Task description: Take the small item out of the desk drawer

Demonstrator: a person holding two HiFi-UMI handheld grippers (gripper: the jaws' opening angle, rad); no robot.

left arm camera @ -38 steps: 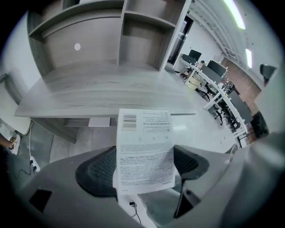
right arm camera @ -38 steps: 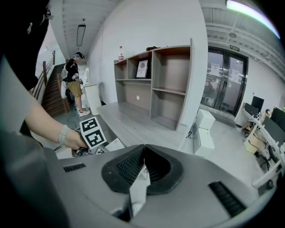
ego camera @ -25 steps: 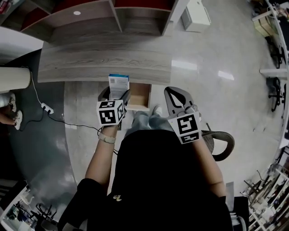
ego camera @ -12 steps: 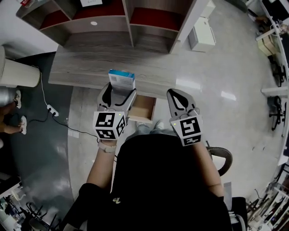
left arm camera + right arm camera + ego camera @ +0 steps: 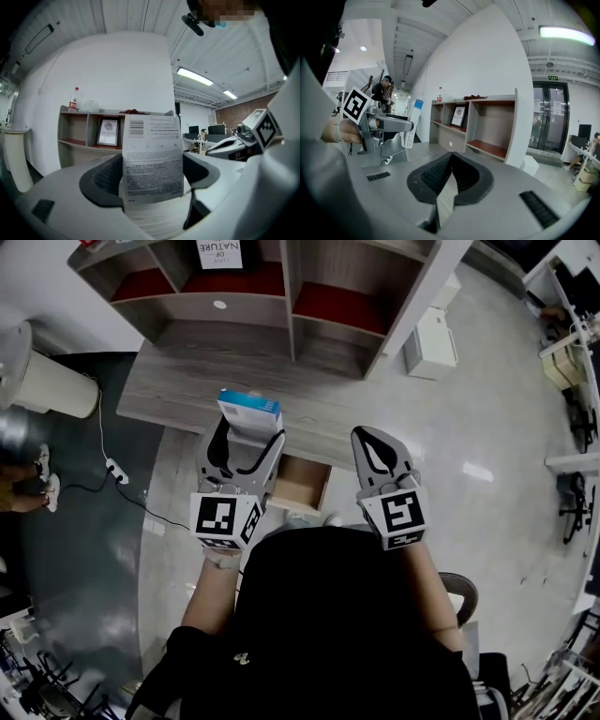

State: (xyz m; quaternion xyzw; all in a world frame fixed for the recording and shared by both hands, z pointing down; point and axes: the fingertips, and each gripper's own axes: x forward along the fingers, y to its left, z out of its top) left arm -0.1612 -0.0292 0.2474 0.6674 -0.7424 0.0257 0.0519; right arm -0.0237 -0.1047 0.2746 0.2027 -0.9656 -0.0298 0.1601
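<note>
My left gripper (image 5: 247, 431) is shut on a small white box with a blue top (image 5: 249, 410), held upright above the front edge of the grey wooden desk (image 5: 178, 395). In the left gripper view the box (image 5: 152, 157) fills the gap between the jaws, printed side and barcode facing the camera. The wooden desk drawer (image 5: 298, 484) stands pulled open below and between the grippers; what lies inside it is hidden. My right gripper (image 5: 368, 432) hovers to the right of the drawer, shut and holding nothing. Its jaws (image 5: 451, 155) meet in the right gripper view, where the box (image 5: 414, 118) shows at left.
A shelf unit (image 5: 291, 296) with red-lined compartments and a framed picture (image 5: 218, 253) stands behind the desk. A white cylinder (image 5: 52, 385) and a power strip (image 5: 117, 468) with cable are at left. A white cabinet (image 5: 433, 338) sits at the back right, a chair (image 5: 461, 592) behind me.
The left gripper has carried the box up and forward, from over the drawer to above the desk edge. The right gripper stayed shut beside it. The head view tilted up toward the shelves.
</note>
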